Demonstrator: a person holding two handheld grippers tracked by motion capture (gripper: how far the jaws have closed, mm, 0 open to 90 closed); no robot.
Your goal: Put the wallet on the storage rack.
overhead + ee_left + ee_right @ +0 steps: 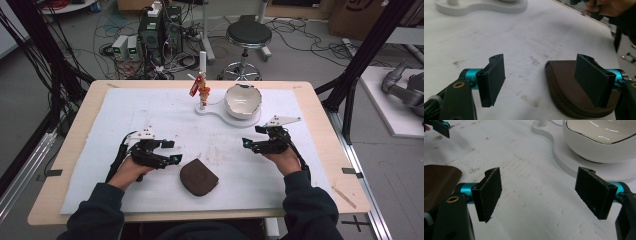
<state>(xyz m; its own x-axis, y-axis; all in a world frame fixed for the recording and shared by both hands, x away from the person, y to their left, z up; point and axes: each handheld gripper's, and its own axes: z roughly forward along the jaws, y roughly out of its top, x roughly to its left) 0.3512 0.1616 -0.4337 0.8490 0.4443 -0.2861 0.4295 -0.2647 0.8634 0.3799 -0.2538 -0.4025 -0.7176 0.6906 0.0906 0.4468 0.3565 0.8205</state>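
A brown, rounded pouch (199, 177) lies flat on the white mat near the front edge. My left gripper (172, 151) hovers just left of it, open and empty. In the left gripper view the pouch (564, 82) sits under the right-hand jaw of the left gripper (540, 72). My right gripper (251, 136) is open and empty over bare mat, right of the pouch and in front of a white bowl (242, 101). The right gripper view looks past the right gripper (539, 187) to the bowl (599, 142) at upper right and the pouch's edge (436, 182) at left.
The bowl rests on a white stand base (216, 112) whose post carries a red tag (201, 86). The white mat (150, 115) covers most of the wooden table (85, 110). A stool (248, 36) and cables lie on the floor beyond.
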